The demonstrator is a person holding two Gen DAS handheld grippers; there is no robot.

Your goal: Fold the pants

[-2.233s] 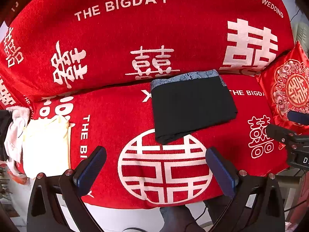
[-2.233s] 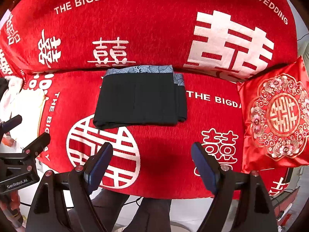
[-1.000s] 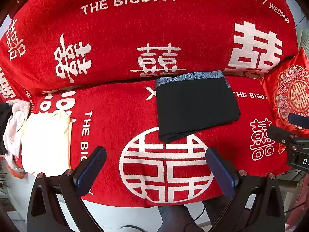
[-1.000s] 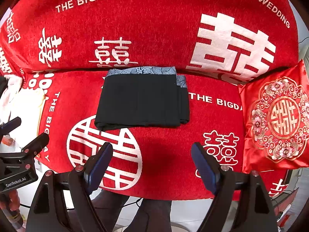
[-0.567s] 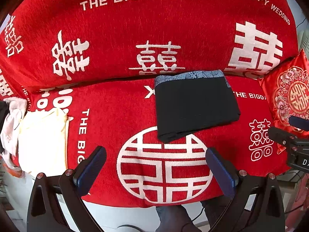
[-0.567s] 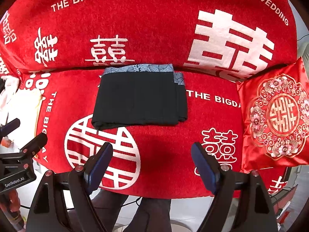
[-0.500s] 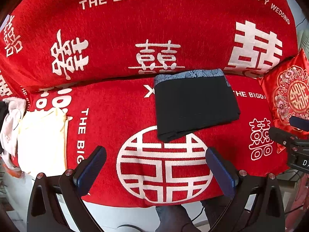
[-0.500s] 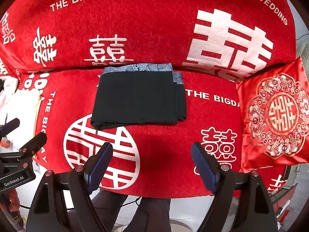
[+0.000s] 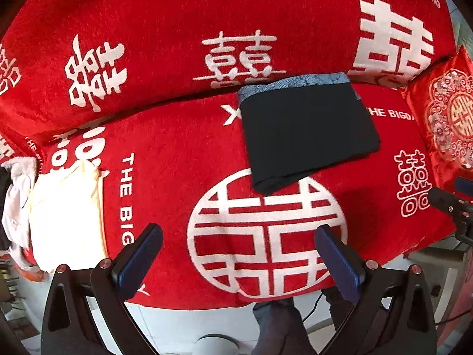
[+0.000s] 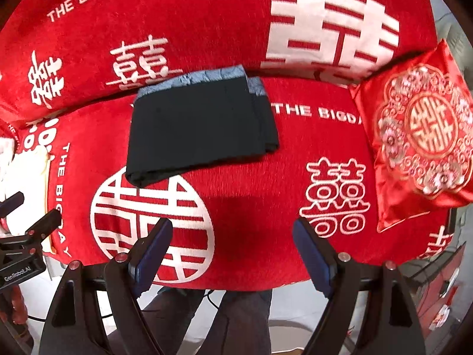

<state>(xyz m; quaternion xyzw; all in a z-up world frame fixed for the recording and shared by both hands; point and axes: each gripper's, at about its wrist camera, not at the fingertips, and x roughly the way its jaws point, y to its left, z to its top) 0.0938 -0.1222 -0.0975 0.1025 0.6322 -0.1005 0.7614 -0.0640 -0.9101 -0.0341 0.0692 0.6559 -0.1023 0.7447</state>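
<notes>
The dark, nearly black pair of pants with a blue-grey patterned waistband point(image 9: 307, 130) lies folded into a flat rectangle on the seat of a sofa draped in a red plush cover printed with white double-happiness signs and "THE BIGDAY" lettering point(image 9: 177, 153). Its waistband edge lies along the crease where the seat meets the backrest, and its near corner overlaps the top of the big white round emblem on the seat. In the right wrist view the same folded pants point(image 10: 201, 130) show stacked layers along their right side. The left tongs point(image 9: 238, 253) hang above the front of the seat with their 2 blue-padded fingers spread wide and nothing between them, well apart from the pants. The right tongs point(image 10: 232, 245) are likewise spread wide and empty over the front edge of the seat, with the pants lying beyond them, untouched. A red satin cushion embroidered with a round floral medallion point(image 10: 419, 136) leans at the right end of the sofa, near the pants but not touching. At the left end of the seat lies a pale cream folded cloth point(image 9: 65, 216), with crumpled white fabric point(image 9: 16, 201) just beside it. Below the sofa's front edge, the person's dark-trousered legs point(image 10: 236, 319) show between the tongs.
</notes>
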